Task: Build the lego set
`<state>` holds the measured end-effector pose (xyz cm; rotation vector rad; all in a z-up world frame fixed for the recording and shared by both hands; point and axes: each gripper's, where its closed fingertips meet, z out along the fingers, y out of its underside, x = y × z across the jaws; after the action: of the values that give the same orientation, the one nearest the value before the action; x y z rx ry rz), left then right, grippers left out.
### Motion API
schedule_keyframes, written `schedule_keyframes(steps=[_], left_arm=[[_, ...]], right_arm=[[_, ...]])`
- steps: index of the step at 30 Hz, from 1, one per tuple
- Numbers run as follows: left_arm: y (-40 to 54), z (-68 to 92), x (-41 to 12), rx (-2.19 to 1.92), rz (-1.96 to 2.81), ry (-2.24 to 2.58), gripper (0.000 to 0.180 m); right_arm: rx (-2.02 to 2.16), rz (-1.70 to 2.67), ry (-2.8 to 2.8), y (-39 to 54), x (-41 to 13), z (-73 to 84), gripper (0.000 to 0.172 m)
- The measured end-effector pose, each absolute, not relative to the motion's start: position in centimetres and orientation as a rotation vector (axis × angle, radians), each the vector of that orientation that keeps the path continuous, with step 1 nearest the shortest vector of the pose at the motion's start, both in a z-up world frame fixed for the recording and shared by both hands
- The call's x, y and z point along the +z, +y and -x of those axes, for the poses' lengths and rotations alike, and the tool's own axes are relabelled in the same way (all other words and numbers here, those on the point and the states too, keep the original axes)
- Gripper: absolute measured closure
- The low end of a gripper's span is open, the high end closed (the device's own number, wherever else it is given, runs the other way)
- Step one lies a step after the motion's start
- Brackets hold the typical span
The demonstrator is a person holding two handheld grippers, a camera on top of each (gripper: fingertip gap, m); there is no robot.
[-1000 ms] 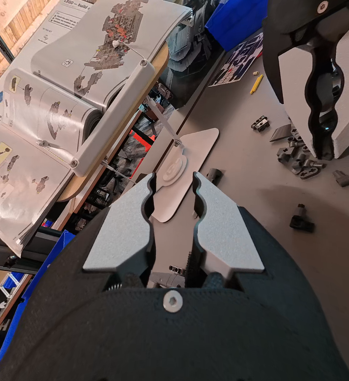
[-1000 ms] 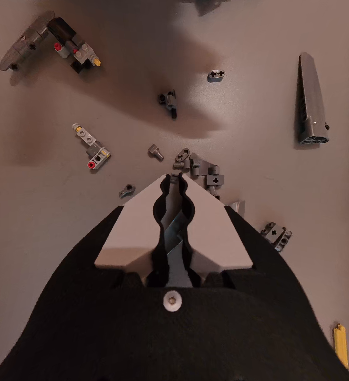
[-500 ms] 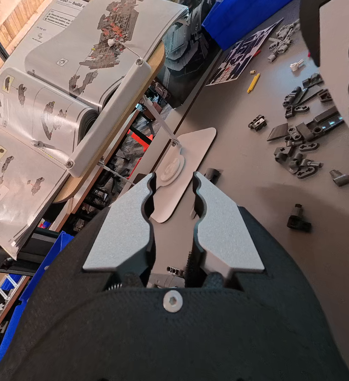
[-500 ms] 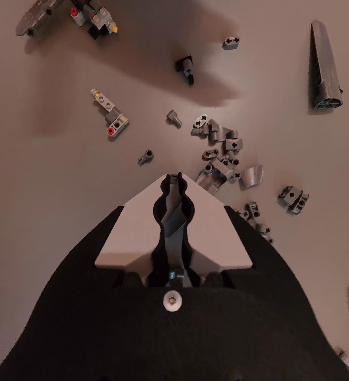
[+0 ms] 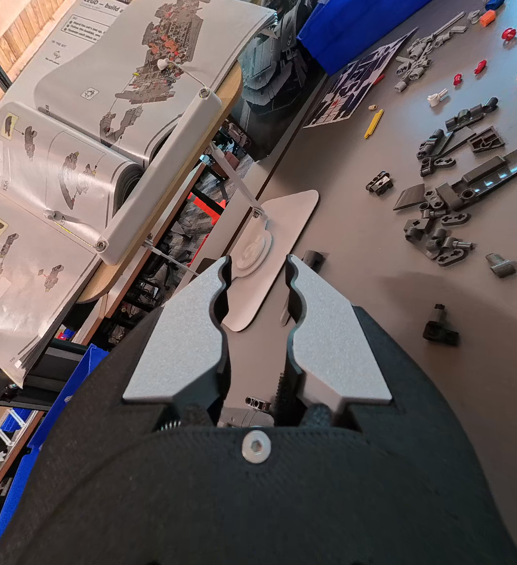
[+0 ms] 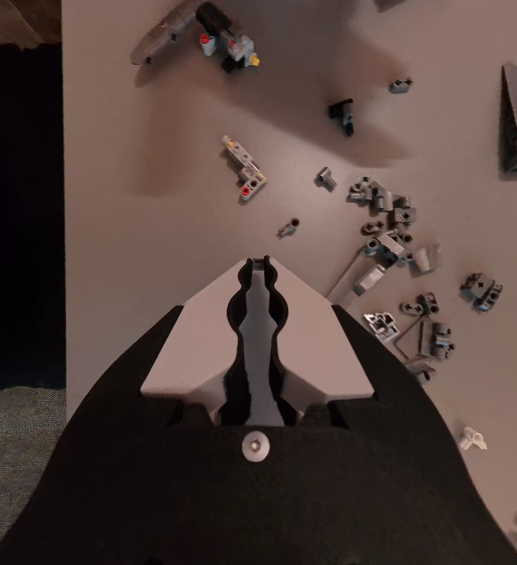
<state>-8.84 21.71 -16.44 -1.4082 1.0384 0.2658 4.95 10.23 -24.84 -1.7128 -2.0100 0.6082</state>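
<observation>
Above the grey table (image 6: 159, 244)
A flat grey piece (image 6: 258, 336) is pinched by the right gripper (image 6: 257, 259); the left gripper (image 5: 258, 263) is spread.

Loose bricks (image 5: 434, 226) right of book stand (image 5: 281, 232).

1. Bare tabletop (image 6: 159, 244) runs wide and clear left of the right gripper (image 6: 258, 260), out to the tabletop's edge.
2. A heap of grey parts (image 6: 388, 226) crowds the right side; loose parts (image 6: 245, 168) lie ahead.
3. Ahead of the left gripper (image 5: 257, 263), a white stand base (image 5: 284, 220) and its tilted book board (image 5: 165, 171) block the left.
4. Open tabletop (image 5: 358, 290) lies right of the base, up to 2 single parts (image 5: 440, 327).
</observation>
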Motion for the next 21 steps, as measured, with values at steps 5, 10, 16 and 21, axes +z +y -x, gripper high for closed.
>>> schedule_keyframes(steps=[5,10,16,21], left_arm=[[21.7,8.7,-16.5,0.266,1.408,1.044,0.147],[21.6,8.7,-16.6,0.265,1.406,1.048,0.147],[21.5,8.7,-16.4,0.261,1.401,1.048,0.147],[21.4,8.6,-16.5,0.258,1.4,1.054,0.147]], right_arm=[[0.634,1.662,-2.081,7.7,-25.2,-3.6,0.167],[0.622,1.622,-2.154,5.9,-26.0,-2.1,0.167],[0.607,1.618,-2.166,6.1,-26.0,-1.5,0.167],[0.609,1.624,-2.172,6.2,-26.1,-1.5,0.167]])
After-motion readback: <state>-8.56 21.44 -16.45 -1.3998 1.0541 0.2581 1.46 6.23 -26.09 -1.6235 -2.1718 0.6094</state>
